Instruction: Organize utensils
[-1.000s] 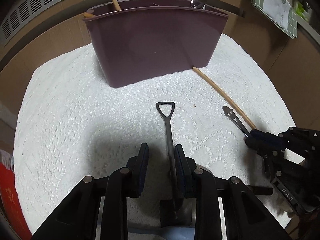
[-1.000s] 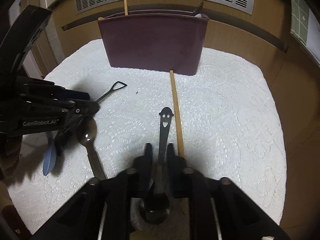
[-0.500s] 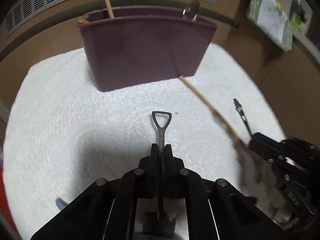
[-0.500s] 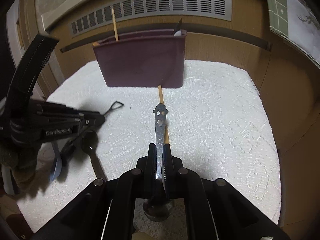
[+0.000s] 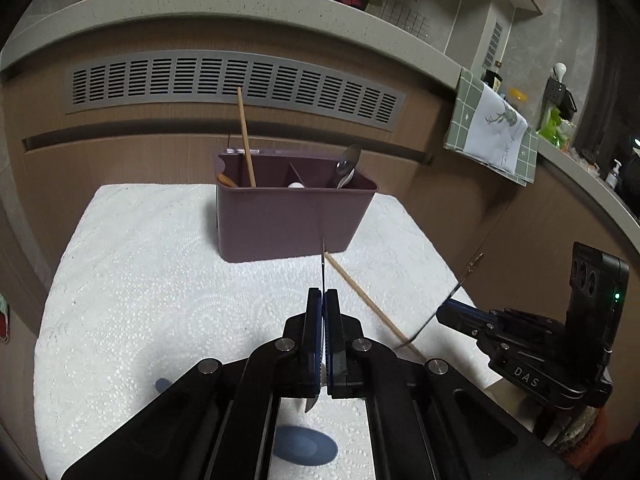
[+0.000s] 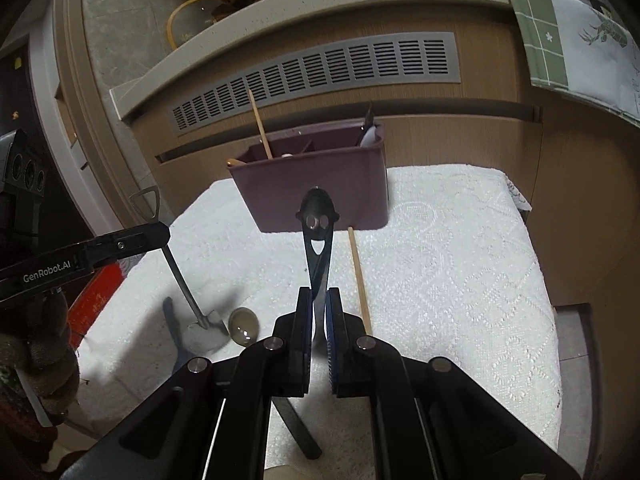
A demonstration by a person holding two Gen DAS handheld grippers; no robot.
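Now my left claw (image 5: 322,300) pinches a shovel-shaped spoon (image 6: 176,264) by its thin handle, blade hanging low, while my right claw (image 6: 319,300) pinches a dark spoon (image 6: 318,232) whose handle end bears a smiling face. Both are lifted off the white lace cloth (image 5: 160,280) on the tabletop, short of the maroon organizer (image 5: 288,220), with a chopstick (image 6: 359,276) lying between. Behind runs a wooden cabinet with a grey vent (image 5: 236,80).
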